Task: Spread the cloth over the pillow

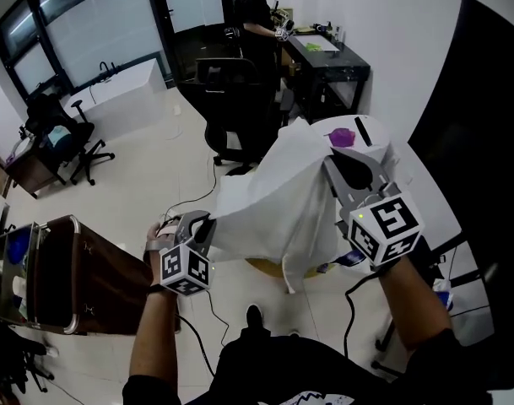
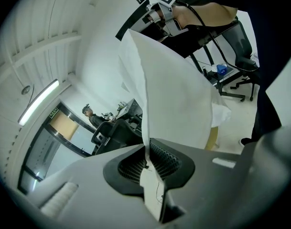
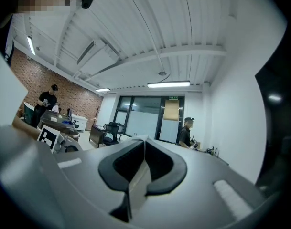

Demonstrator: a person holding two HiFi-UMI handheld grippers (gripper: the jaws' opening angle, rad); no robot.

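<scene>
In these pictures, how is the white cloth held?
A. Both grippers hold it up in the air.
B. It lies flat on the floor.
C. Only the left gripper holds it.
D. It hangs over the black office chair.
A: the white cloth hangs in the air above the floor, with one edge pinched in the shut left gripper and another in the shut right gripper.

cloth [image 1: 278, 201]: hangs between claws | left claw [image 1: 208, 222]: pinches edge | right claw [image 1: 334, 165]: pinches edge
</scene>
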